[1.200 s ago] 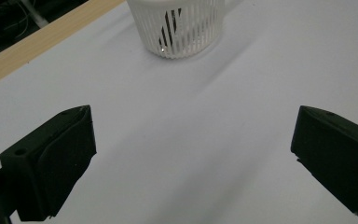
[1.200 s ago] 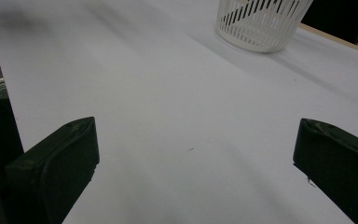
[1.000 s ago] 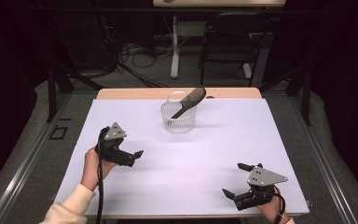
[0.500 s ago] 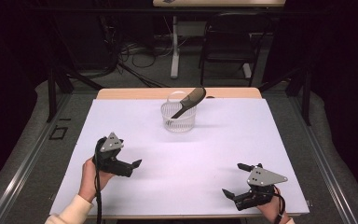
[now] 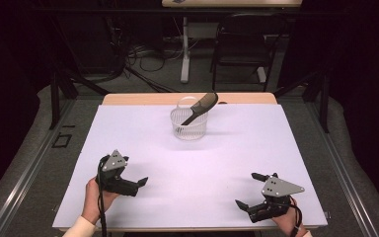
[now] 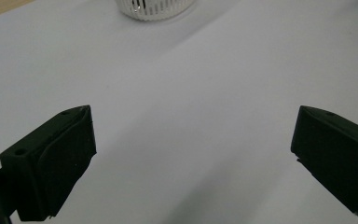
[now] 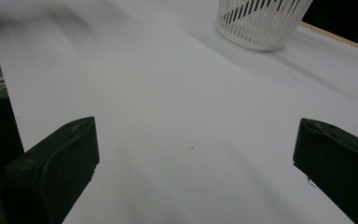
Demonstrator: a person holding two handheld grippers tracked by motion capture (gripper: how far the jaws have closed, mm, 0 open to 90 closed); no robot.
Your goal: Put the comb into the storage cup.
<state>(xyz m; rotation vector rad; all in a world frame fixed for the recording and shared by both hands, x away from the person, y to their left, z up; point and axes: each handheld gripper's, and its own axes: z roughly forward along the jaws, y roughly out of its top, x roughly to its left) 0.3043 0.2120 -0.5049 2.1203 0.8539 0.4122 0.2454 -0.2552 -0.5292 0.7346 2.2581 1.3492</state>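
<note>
Both grippers stand wide open and hold nothing. From the high view, the left gripper (image 5: 139,182) sits low over the near left part of the white table cover (image 5: 276,148), held in a hand (image 5: 94,197) that comes in from the near edge, its jaws pointing right. In the left gripper view its two black jaws are spread far apart with only bare white surface between them. The right gripper (image 5: 246,191) hangs at the near right corner, jaws likewise spread and pointing left, touching nothing.

A white slotted basket (image 5: 189,123) stands upright on the far middle of the cover, well apart from both grippers. A dark brush (image 5: 201,107) leans in it, its head sticking out over the far right rim. The basket's lower wall (image 6: 154,8) shows ahead of the left gripper's jaws, and also ahead of the right gripper's jaws (image 7: 261,23).
</note>
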